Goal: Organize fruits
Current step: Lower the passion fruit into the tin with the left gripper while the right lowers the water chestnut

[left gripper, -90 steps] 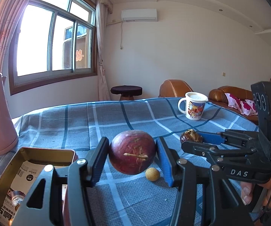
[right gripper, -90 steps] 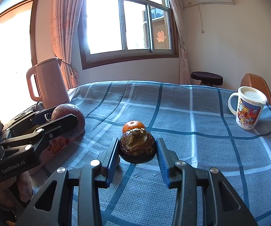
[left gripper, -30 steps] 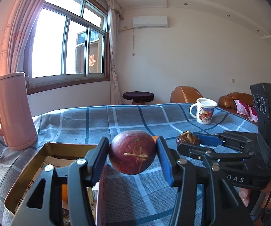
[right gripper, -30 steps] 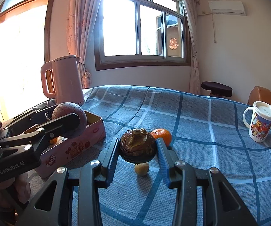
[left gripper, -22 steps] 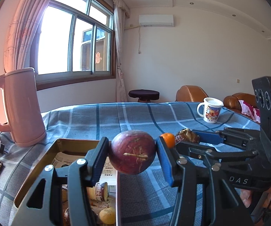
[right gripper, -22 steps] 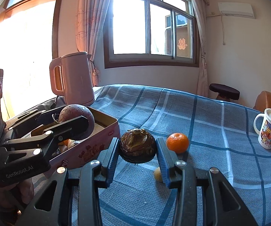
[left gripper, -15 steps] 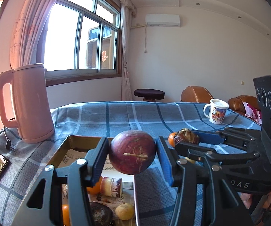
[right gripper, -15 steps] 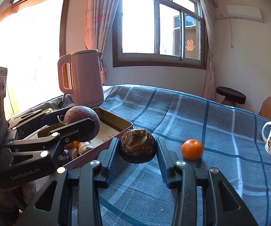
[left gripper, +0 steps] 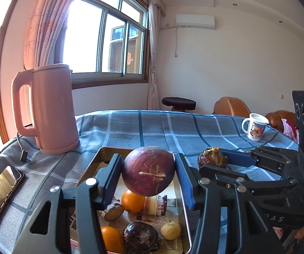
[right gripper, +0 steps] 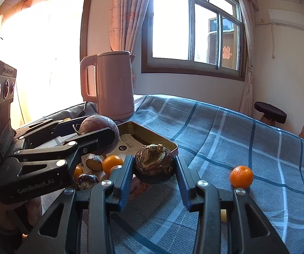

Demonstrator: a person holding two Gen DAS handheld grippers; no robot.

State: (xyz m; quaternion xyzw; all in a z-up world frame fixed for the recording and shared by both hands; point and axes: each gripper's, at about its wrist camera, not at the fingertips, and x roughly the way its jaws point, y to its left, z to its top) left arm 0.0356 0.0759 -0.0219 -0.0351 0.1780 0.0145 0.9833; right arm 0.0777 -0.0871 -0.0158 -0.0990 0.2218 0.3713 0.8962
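Note:
My left gripper [left gripper: 149, 176] is shut on a round purple passion fruit [left gripper: 148, 173] and holds it above the open metal tin [left gripper: 102, 154]. The tin holds several fruits, among them an orange [left gripper: 133, 203] and a dark mangosteen [left gripper: 140, 236]. My right gripper [right gripper: 154, 167] is shut on a dark brown mangosteen [right gripper: 154, 164], just right of the tin's near corner [right gripper: 172, 146]. In the right wrist view the left gripper [right gripper: 94, 133] with its passion fruit [right gripper: 98, 126] hangs over the tin. A loose mandarin [right gripper: 241, 176] lies on the cloth to the right.
A pink kettle [left gripper: 46, 110] stands behind the tin at the left, its plug [left gripper: 25, 156] on the cloth. A phone [left gripper: 0, 192] lies at the far left edge. A printed mug [left gripper: 255, 129] stands far right. A stool [left gripper: 178, 103] and brown sofas are beyond the table.
Both grippers have swung left with their fruits; the tin and kettle have come closer and more central, with the tin's contents now under the left gripper. Both grips are unchanged.

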